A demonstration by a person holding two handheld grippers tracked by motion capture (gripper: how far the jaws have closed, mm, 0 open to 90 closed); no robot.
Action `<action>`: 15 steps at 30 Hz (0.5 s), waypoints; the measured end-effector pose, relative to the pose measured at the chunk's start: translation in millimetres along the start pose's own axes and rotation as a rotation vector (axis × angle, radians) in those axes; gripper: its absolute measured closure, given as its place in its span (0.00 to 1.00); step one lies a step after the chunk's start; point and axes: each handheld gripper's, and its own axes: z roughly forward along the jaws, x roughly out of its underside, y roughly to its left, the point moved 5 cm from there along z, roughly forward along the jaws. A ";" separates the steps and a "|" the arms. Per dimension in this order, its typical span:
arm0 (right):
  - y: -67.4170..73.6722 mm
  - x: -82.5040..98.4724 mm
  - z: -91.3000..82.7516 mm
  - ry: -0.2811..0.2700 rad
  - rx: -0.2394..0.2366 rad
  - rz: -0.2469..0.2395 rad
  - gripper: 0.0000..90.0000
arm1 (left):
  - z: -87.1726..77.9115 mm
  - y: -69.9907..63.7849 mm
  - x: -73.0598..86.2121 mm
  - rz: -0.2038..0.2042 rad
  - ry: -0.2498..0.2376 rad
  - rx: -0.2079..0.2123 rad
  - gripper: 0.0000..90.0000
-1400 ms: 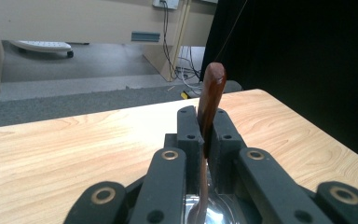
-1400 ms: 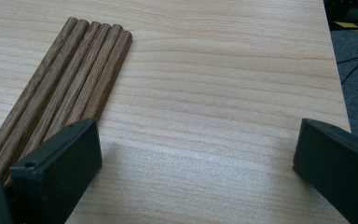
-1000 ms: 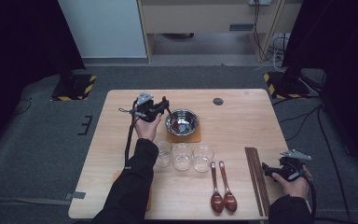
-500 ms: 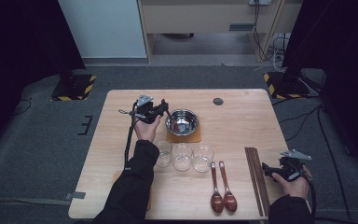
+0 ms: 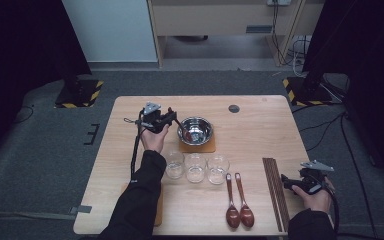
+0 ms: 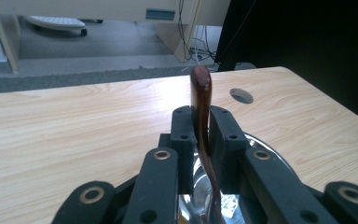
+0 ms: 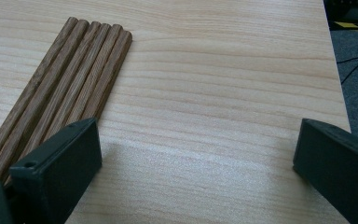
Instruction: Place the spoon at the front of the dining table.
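Your left gripper [image 6: 200, 140] has just been easing its grip on the spoon [image 6: 201, 100], upright over the bowl [image 5: 195, 130], ready to drop in. Your right gripper [image 7: 196, 154] waits open, well right of the bowl.

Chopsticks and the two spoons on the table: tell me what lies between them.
Bare wood. In the high view only table shows between the chopsticks and the two spoons.
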 end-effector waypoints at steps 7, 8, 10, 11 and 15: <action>0.0 0.0 0.0 0.000 0.000 0.000 0.01 | -0.4 3.9 3.7 0.000 0.015 -0.011 0.85; 0.0 0.0 0.0 0.000 0.000 0.000 0.01 | -0.8 4.2 4.4 0.002 0.017 -0.012 0.84; 0.0 0.0 0.0 0.000 0.000 0.000 0.01 | -1.4 4.8 5.8 0.002 0.024 -0.008 0.83; 0.0 0.0 0.0 0.000 0.000 0.000 0.01 | -1.4 5.3 6.7 0.004 0.031 -0.006 0.82; 0.0 0.0 0.0 0.000 0.000 0.000 0.01 | -1.8 8.2 10.5 0.007 0.041 -0.007 0.82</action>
